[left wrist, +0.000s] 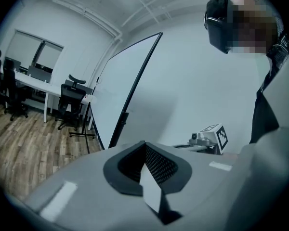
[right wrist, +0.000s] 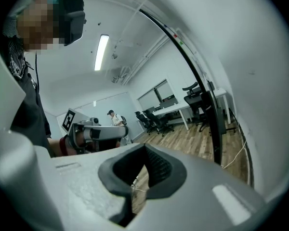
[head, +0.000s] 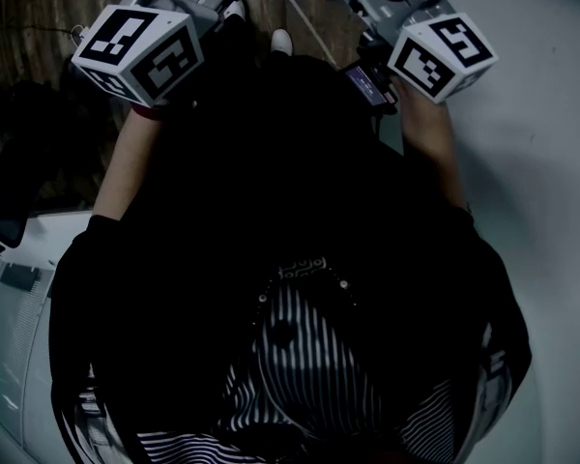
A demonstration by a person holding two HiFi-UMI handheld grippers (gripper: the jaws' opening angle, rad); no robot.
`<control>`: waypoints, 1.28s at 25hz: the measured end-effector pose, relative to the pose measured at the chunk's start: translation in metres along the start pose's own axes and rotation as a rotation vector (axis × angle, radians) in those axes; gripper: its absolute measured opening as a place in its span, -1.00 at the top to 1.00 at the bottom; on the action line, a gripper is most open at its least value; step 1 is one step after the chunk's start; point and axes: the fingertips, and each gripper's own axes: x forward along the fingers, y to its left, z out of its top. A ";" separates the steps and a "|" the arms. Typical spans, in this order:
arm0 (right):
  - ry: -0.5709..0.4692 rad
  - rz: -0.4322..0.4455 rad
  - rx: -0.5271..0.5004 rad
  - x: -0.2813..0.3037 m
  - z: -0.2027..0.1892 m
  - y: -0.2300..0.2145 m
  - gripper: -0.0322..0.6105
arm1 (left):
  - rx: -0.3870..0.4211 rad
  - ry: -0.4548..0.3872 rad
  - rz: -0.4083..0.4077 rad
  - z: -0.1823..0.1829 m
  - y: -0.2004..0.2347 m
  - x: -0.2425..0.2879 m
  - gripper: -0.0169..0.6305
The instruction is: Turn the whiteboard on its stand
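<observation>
The whiteboard stands on its black stand a little way ahead in the left gripper view, white face tilted, dark frame edge toward me. In the right gripper view the whiteboard fills the right side, close by, its black edge curving down. My left gripper is shut with nothing in it and is apart from the board. The right gripper is shut and holds nothing. In the head view both marker cubes are held up in front of my chest; the jaws are out of frame there.
Wood floor runs to the left with desks and black office chairs. A white wall stands behind the board. Another person stands far back near more chairs. A cable lies by the stand.
</observation>
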 end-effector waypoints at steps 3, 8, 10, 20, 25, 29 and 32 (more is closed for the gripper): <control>-0.033 -0.028 0.002 -0.001 0.002 -0.002 0.90 | 0.026 0.009 -0.033 0.005 0.002 0.005 0.94; -0.064 -0.082 -0.011 -0.006 0.007 -0.004 0.90 | 0.106 0.008 -0.112 0.022 -0.003 0.017 0.94; -0.077 -0.106 -0.016 -0.008 0.009 -0.006 0.90 | 0.140 0.019 -0.143 0.024 -0.005 0.021 0.94; -0.107 -0.168 -0.041 -0.007 0.010 -0.008 0.90 | 0.205 0.029 -0.213 0.024 0.000 0.038 0.94; -0.082 -0.220 -0.026 0.042 0.029 -0.024 0.90 | 0.264 0.080 -0.244 0.029 0.049 0.046 0.94; -0.090 -0.283 -0.021 0.064 0.042 -0.043 0.90 | 0.250 0.085 -0.266 0.030 0.083 0.047 0.94; -0.105 -0.323 -0.011 0.060 0.050 -0.058 0.90 | 0.235 0.099 -0.302 0.030 0.084 0.056 0.94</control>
